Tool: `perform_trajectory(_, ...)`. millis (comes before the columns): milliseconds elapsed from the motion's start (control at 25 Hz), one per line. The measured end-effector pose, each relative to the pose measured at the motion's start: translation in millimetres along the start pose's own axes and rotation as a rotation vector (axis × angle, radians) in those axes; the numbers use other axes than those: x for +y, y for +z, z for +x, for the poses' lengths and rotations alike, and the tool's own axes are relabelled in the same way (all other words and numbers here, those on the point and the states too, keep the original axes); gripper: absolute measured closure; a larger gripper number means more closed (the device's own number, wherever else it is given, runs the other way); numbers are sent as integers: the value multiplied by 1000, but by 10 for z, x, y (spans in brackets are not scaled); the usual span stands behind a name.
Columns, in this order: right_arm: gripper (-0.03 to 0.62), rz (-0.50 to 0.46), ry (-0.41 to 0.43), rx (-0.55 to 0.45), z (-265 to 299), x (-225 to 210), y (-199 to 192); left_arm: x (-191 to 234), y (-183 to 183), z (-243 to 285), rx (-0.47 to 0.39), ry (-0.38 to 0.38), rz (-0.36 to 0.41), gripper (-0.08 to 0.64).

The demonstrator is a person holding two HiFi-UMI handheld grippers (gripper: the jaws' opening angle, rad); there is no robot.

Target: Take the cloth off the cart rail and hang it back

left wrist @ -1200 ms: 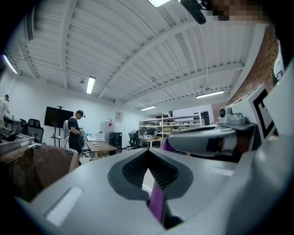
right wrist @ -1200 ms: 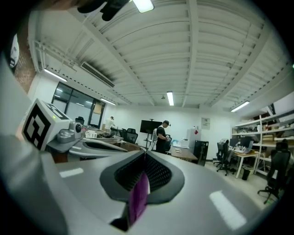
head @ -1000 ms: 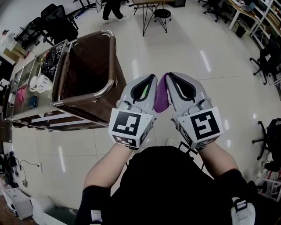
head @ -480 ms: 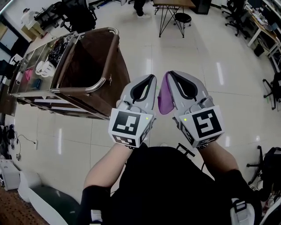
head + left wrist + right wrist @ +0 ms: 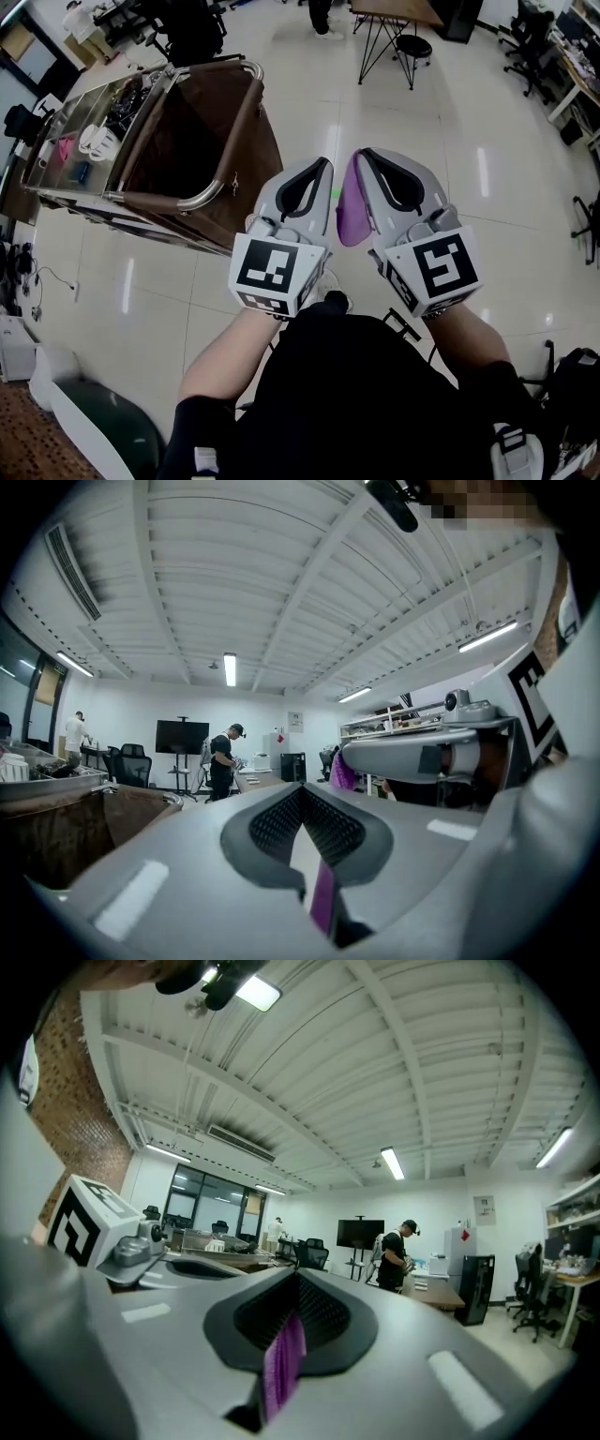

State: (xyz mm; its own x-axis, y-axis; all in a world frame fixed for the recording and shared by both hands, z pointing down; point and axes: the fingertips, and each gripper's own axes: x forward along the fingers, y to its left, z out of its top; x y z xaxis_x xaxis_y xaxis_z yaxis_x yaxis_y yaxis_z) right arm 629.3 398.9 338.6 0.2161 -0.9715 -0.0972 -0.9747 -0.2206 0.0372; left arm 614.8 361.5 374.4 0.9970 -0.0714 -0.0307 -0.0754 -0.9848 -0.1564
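Purple cloth [image 5: 348, 212] is bunched and hanging. We hold left gripper [image 5: 320, 170] and right gripper [image 5: 367, 159] side by side, both pinching it.

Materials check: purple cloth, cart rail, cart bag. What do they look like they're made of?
purple cloth: soft fabric, maybe microfiber, matte; it hangs in limp folds.
cart rail: metal tube, likely chromed or polished steel; it shows bright reflections.
cart bag: brown fabric or vinyl with a dull sheen, hanging slack from the frame; can't tell which.
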Motion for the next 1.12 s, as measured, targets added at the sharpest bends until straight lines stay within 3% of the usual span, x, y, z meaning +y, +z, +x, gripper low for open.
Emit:
perform_trajectory(120,588,17,28,97,150,-140,-124,137,-7,208,-11,35,6,571)
perform_trajectory(400,588,-2,92,85,833,-494,-64,694,92,692,-31,103,24,571)
perform_trajectory(560,588,-18,132,16,1209,-589,70,1000,185,851,-42,145,38,571)
perform_trajectory(760,588,-20,170,52,1564,-585,47,1317,252,877,-55,196,57,571)
perform_trajectory(1120,588,-14,275,-143,2151,-517,345,1767,281,788,-48,300,76,571)
